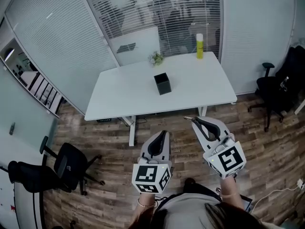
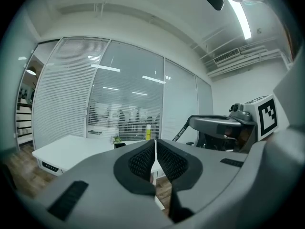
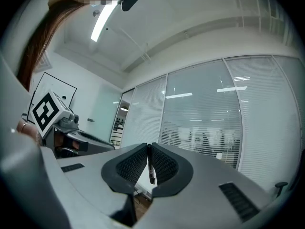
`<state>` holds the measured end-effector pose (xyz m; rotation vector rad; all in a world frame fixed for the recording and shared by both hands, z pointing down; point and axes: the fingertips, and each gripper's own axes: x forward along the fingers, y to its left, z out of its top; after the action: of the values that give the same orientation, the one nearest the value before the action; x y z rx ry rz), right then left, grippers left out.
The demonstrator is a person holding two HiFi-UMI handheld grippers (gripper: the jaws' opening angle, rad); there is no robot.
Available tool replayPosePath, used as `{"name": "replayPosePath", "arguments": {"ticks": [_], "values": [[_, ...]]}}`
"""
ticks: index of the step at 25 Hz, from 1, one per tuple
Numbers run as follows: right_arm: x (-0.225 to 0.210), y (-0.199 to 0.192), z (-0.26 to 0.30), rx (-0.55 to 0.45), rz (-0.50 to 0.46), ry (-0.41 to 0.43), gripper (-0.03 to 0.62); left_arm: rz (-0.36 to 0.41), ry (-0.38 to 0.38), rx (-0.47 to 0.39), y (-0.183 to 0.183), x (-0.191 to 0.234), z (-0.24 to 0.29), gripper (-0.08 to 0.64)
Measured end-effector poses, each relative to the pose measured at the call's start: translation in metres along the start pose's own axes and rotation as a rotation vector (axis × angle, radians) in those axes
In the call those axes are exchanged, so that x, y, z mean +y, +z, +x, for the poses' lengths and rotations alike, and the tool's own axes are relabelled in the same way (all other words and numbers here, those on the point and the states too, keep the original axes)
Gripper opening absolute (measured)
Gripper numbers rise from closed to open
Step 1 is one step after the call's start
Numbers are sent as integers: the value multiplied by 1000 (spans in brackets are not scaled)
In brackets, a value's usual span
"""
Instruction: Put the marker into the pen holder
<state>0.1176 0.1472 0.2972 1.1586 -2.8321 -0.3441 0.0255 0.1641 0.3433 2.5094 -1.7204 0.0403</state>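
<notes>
White table (image 1: 143, 94) fills the middle of the head view, with the black pen holder (image 1: 162, 84) upright near its centre. A small plant (image 1: 156, 58) sits behind the pen holder, and a yellow bottle (image 1: 199, 46) stands at the far right corner; its label is too small to read. A white board (image 1: 136, 44) leans behind the table against the blinds (image 1: 62, 51). Black office chairs (image 1: 64, 168) stand on the wooden floor (image 1: 267, 147) on both sides. My left gripper (image 1: 161, 138) and right gripper (image 1: 198, 123) hang low over the floor, well short of the table's near edge. The marker (image 1: 188, 118) pokes out a little past the right gripper's tips. Each cube (image 1: 151, 176) carries only black-and-white square patterns.

From the left gripper view, my left gripper (image 2: 155, 151) has its jaws pressed together with nothing between them. Beyond them I see the table (image 2: 66, 149), the pen holder (image 2: 120, 145), the plant (image 2: 116, 139) and the yellow bottle (image 2: 148, 131). The right gripper (image 2: 188, 124) reaches in from the right, with the marker (image 2: 181, 132) slanting down from its tips.

From the right gripper view, my right gripper (image 3: 149, 159) is clamped on the thin black marker (image 3: 151, 168), which stands nearly upright between the ribbed pads (image 3: 164, 165). The left gripper's cube (image 3: 45, 111) shows at the left, with blinds (image 3: 205, 123) ahead and a ceiling lamp (image 3: 106, 17) above.
</notes>
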Motion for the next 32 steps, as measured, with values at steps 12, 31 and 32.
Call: {"name": "replayPosePath", "arguments": {"ticks": [12,31,32], "values": [[-41,-17,24,-13,13,19,55,11,69,27,-3,6,32,29],[-70,-41,111,14,45,8,55,-2,39,39,-6,72,101,29],[-72,-42,117,15,45,6,55,-4,36,39,-6,77,105,29]]}}
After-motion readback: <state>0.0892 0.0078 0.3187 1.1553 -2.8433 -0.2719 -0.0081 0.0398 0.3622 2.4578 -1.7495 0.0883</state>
